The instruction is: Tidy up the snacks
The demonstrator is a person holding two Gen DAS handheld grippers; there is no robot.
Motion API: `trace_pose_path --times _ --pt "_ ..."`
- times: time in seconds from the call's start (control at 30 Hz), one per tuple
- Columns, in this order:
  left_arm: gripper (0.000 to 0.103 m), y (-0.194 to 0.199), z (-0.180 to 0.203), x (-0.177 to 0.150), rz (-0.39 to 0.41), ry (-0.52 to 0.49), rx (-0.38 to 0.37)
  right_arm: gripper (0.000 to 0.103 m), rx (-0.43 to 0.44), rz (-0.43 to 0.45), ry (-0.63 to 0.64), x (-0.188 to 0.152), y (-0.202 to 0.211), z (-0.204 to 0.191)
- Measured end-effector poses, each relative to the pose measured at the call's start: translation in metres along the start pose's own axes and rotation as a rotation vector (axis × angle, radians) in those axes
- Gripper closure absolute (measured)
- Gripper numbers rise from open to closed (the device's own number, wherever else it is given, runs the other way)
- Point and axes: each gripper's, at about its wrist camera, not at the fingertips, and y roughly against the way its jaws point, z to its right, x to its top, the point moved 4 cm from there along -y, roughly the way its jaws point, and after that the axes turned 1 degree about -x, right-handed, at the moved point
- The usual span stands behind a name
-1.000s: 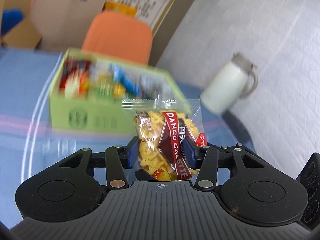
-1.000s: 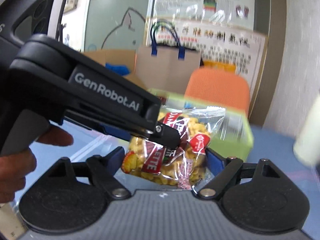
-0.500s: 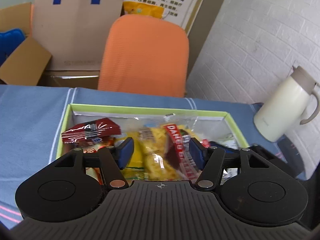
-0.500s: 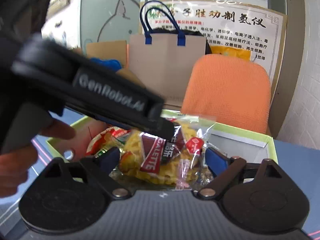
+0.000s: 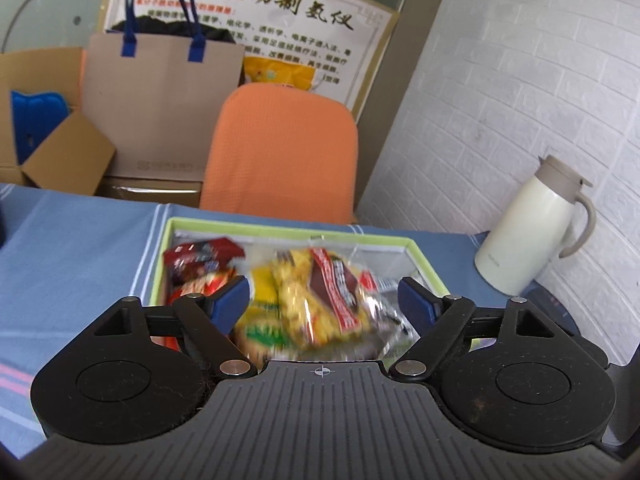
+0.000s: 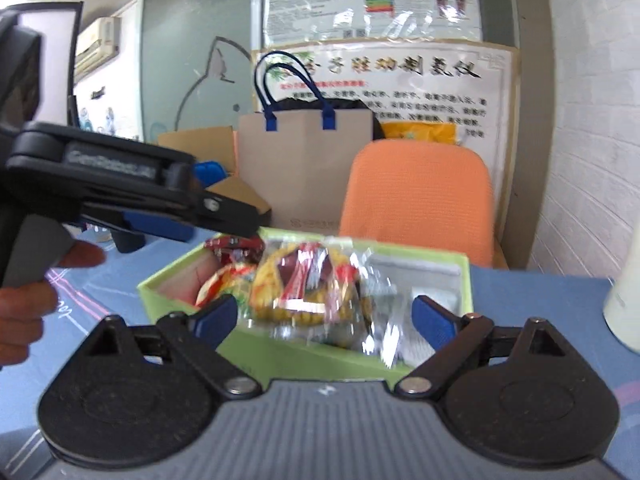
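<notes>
Grippers first, since they are nearest: the left gripper has its jaws opening, blue pads clear of the yellow snack bag that shows between them, so nothing is pinched; the right gripper stands spread wide too, its pads apart from the wrappers beyond. Seen from the right side, the left tool reaches in over the near-left corner of the green box, a person's hand on its grip. That yellow bag with the red label lies inside the box, near the middle, on top of other packets — a dark red packet sits toward the box's far-left corner, and silvery wrappers toward its right side. I'd judge this drop-off as done or all but done: the bag is in, neither tool has hold of it. The blue tablecloth around the box shows no loose snacks in what I can see, though much of the table is out of view, so whether more remains to gather I cannot tell. Right of the box stands a white jug; behind it — an orange chair.
</notes>
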Motion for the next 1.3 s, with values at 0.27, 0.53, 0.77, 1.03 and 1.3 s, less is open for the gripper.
trace_pose_path --times 0.27,0.53,0.77,1.03,1.3 --pt "0.017 0.069 0.016 -0.079 0.050 -0.011 0.107 0.010 -0.224 -0.072 -0.077 -0.056 0.064 -0.017" --pt "0.017 0.120 0.026 -0.153 0.022 0.017 0.132 0.010 -0.359 0.020 -0.231 -0.109 0.155 -0.041" --pt "0.020 0.154 0.038 -0.192 -0.005 0.010 0.106 0.010 -0.357 0.071 -0.213 -0.132 0.204 -0.066" --pt "0.020 0.187 0.055 -0.204 0.026 -0.037 0.118 0.010 -0.335 0.133 -0.204 -0.141 0.243 -0.082" --pt "0.023 0.206 0.067 -0.209 0.057 -0.081 0.129 0.010 -0.344 0.160 -0.220 -0.143 0.257 -0.083"
